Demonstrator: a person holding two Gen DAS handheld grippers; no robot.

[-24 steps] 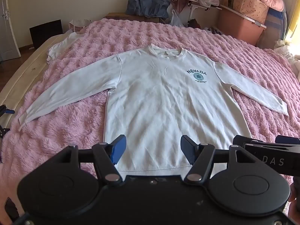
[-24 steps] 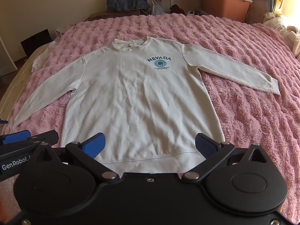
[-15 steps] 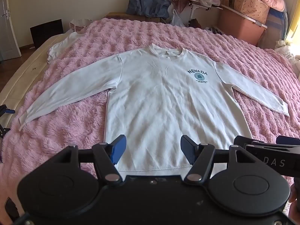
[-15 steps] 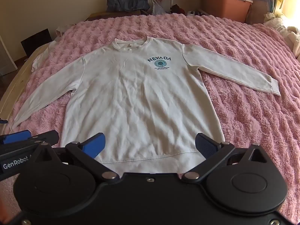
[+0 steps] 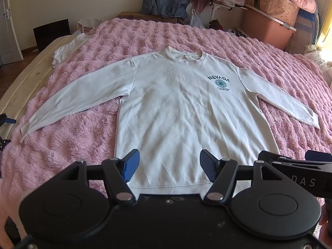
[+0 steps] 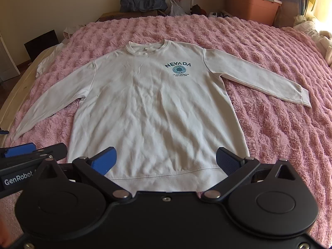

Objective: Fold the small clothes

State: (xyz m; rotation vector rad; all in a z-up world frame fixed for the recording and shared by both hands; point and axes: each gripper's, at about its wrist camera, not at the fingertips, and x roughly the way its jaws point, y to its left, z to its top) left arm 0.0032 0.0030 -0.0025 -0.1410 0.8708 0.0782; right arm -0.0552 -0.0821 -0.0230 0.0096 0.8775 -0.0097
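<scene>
1. Blue-padded fingers of your left tool (image 5: 169, 167) stand spread apart, holding nothing, above the hem of the white sweatshirt (image 5: 186, 112).
2. Your right tool (image 6: 166, 161) is likewise spread wide and empty over the same hem, just beside the left one.
3. You have the sweatshirt lying flat, front up, on the pink fluffy blanket (image 6: 269, 128) covering the bed, both sleeves stretched outward, collar at the far end.
4. "NEVADA" print (image 6: 178, 67) sits on the chest.
5. Another white garment (image 5: 68, 47) lies at the blanket's far left edge.
</scene>
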